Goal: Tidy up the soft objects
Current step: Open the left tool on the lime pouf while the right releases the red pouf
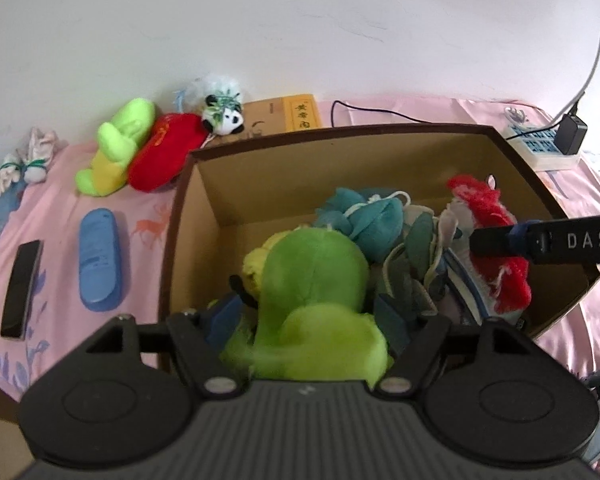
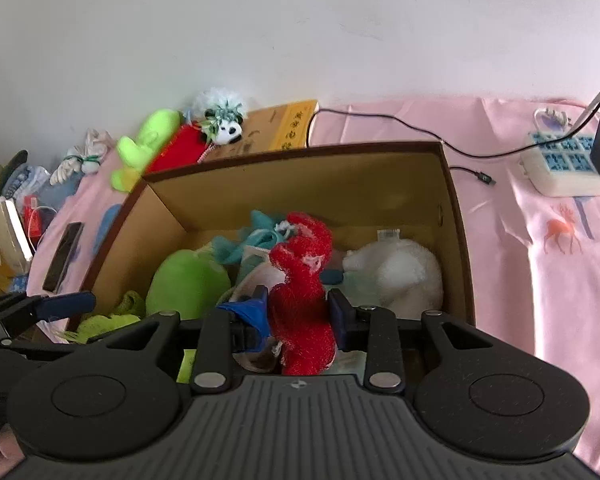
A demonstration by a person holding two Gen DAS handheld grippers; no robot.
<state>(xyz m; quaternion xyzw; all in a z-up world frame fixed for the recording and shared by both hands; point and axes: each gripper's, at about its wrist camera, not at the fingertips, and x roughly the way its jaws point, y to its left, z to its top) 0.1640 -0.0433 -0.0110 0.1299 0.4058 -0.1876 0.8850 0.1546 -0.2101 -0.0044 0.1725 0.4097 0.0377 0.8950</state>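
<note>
A brown cardboard box (image 1: 284,148) (image 2: 300,152) sits on the pink bedsheet. My left gripper (image 1: 308,312) is shut on a green plush toy (image 1: 312,292) and holds it over the box's near left part. My right gripper (image 2: 298,312) is shut on a red fuzzy toy (image 2: 300,280) inside the box; it also shows in the left wrist view (image 1: 488,208). The box holds teal cloth (image 1: 364,216) and a white plush (image 2: 400,272). Outside at the back left lie a green plush (image 1: 116,148), a red plush (image 1: 164,156) and a panda toy (image 1: 224,116).
A blue case (image 1: 98,256) and a black phone (image 1: 22,288) lie left of the box. White socks (image 1: 24,160) lie at the far left. A yellow-brown carton (image 1: 288,114) stands behind the box. A power strip (image 2: 568,164) with charger and cables lies at the right.
</note>
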